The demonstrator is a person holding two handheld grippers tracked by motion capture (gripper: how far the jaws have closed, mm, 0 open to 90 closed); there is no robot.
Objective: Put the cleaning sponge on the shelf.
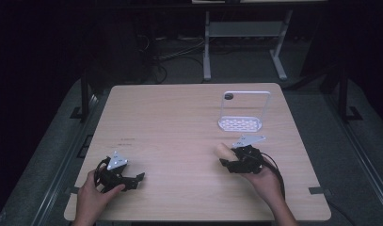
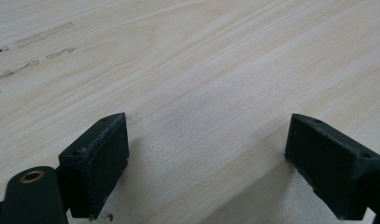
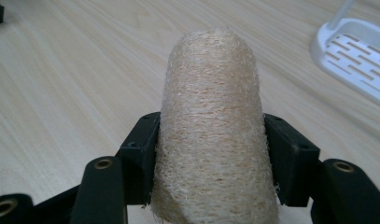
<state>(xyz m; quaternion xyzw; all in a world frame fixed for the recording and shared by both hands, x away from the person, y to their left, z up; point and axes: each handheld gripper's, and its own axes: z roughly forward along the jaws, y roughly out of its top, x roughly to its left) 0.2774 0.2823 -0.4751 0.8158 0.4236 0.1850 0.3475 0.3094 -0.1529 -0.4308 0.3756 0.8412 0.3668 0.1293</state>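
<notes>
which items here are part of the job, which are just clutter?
In the job:
- loofah sponge, clamped between the jaws of the right gripper
- white rack, with a slotted base and a tall handle, nearest thing ahead of the sponge; probably where it goes

Lying about:
- left gripper, open over bare table
- cables and a desk frame on the floor behind

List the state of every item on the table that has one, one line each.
Loofah sponge: clamped between the right tongs, sticking out past the jaws.
Right tongs: shut on the loofah sponge.
Left tongs: open, nothing between the jaws, over bare table.
White rack: upright on the table, its tray empty, apart from both tongs.
</notes>
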